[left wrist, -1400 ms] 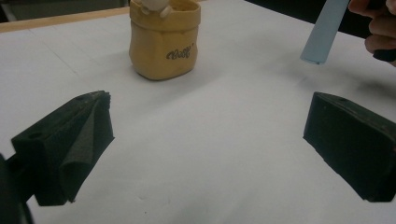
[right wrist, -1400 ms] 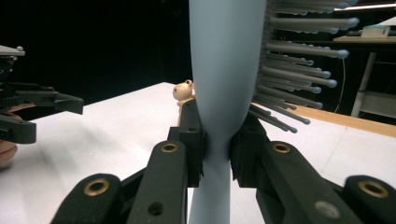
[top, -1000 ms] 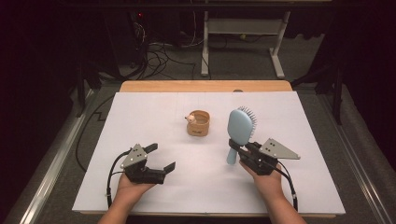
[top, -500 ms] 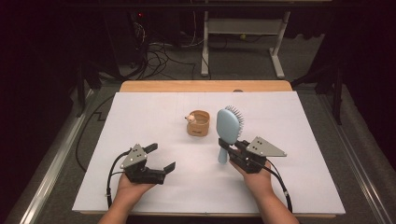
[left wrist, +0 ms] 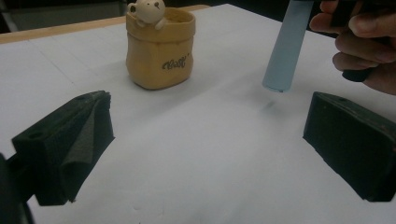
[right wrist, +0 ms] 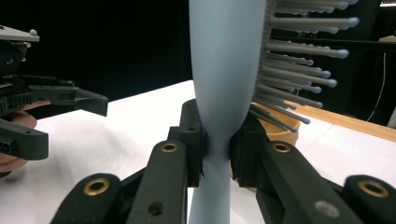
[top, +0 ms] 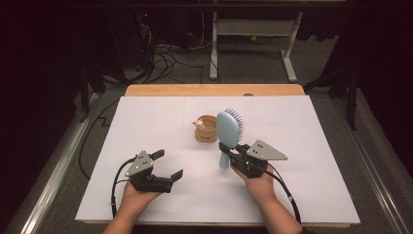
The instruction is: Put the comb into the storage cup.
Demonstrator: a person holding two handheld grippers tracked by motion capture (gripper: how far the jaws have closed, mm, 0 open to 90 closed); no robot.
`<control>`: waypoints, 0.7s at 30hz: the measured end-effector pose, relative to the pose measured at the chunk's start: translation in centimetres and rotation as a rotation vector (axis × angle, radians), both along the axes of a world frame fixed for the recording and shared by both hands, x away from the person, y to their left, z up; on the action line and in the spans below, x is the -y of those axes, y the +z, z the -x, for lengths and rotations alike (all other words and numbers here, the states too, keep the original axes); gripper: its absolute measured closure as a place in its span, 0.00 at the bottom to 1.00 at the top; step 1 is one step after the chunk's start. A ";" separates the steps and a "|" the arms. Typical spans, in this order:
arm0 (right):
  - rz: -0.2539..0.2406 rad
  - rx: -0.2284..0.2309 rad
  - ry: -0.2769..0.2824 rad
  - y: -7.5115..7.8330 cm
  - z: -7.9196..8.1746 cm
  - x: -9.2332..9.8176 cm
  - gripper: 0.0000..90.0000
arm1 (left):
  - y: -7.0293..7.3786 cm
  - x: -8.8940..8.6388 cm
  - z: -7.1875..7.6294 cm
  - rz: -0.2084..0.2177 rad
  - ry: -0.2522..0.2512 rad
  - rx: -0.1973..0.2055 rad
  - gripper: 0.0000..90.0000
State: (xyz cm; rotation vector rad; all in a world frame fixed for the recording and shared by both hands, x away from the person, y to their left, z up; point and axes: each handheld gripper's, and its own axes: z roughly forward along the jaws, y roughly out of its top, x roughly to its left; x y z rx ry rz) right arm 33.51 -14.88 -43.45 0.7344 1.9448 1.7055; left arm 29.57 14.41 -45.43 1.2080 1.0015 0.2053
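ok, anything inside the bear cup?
The cup has a bear figure on its rim; nothing shows above it. The walls hide its interior, and the brush covers one edge.

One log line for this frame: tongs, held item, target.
right tongs: shut on hairbrush, upright off the table | left tongs: open, empty | bear cup: just left of brush | stage: carrying

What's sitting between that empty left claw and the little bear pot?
Nothing: in the left gripper view, bare white table runs from the open left gripper to the bear pot. The blue hairbrush, clamped in the right gripper, hangs off to one side.
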 end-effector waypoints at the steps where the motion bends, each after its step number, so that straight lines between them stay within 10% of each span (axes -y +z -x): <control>1: 0.001 0.002 0.002 0.0 0.0 -0.1 0.87 | 0.0 0.0 0.0 0.002 0.002 0.001 0.03; 21: -0.002 0.011 0.008 -0.1 -0.3 -1.4 0.87 | 1.2 0.7 0.1 0.019 -0.002 0.013 0.01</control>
